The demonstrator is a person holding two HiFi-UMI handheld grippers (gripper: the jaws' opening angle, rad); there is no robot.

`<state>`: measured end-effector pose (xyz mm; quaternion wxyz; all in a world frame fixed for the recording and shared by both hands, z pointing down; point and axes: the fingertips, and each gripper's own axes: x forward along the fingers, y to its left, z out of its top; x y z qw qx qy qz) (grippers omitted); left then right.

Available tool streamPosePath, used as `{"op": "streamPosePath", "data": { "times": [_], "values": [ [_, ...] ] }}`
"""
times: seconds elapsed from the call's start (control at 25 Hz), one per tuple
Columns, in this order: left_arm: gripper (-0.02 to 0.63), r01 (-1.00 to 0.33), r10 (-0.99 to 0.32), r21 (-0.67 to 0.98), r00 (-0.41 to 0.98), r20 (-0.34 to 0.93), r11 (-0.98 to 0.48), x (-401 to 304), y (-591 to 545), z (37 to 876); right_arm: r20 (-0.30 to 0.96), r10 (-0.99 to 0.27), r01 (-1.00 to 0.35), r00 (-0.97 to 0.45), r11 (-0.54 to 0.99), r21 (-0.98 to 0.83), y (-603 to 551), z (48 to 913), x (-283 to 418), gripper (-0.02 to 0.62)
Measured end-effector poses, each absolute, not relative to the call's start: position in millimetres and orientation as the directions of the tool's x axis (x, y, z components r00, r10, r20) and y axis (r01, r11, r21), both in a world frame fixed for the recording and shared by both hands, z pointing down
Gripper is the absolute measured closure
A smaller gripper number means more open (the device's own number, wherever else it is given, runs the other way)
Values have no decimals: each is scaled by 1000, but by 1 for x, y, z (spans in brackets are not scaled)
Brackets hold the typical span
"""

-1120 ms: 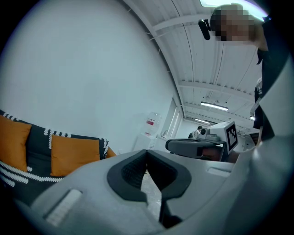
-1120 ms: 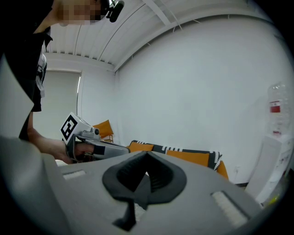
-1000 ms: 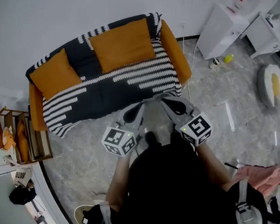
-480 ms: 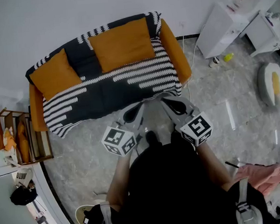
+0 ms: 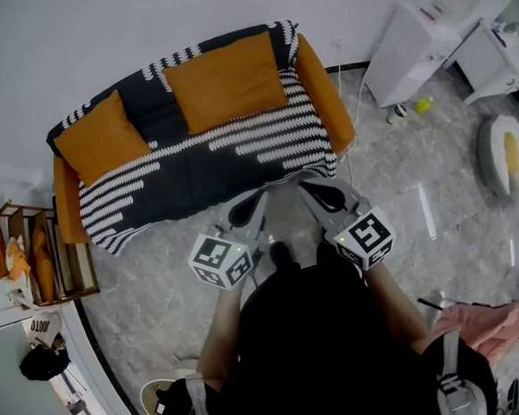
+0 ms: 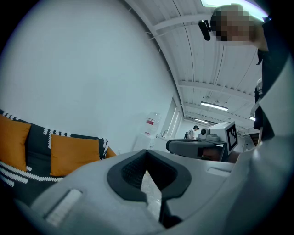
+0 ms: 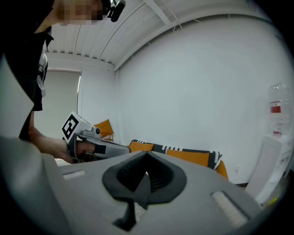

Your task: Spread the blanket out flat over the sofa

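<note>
The dark blanket (image 5: pixel 211 166) with white stripes lies spread over the seat and back of the orange sofa (image 5: pixel 326 89), its front edge hanging to the floor. Two orange cushions (image 5: pixel 223 81) (image 5: pixel 102 138) rest on it against the back. My left gripper (image 5: pixel 246 208) and right gripper (image 5: pixel 317 194) hover side by side just short of the sofa's front edge, close to the person's body. Both are shut and hold nothing. In the left gripper view the jaw tips (image 6: pixel 147 153) meet, and the blanket (image 6: pixel 36 156) shows at the left. The right gripper (image 7: pixel 147 157) has its tips together too.
A wooden shelf (image 5: pixel 44 259) stands left of the sofa. White cabinets (image 5: pixel 413 51) stand at the back right, with a small yellow object (image 5: pixel 423 107) on the floor beside them. A round white unit (image 5: pixel 506 160) and a pink cloth (image 5: pixel 488 327) lie at the right.
</note>
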<state>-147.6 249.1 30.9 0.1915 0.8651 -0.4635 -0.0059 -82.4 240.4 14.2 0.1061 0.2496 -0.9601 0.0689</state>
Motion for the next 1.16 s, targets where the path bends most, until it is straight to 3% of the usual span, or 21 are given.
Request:
{"op": "streamPosePath", "data": {
  "times": [1.16],
  "values": [
    [600,-795,-800,339,577,163,-504,-145,247,31,226,-479,-500,-848,865,-46,238,10,-79,595]
  ]
}}
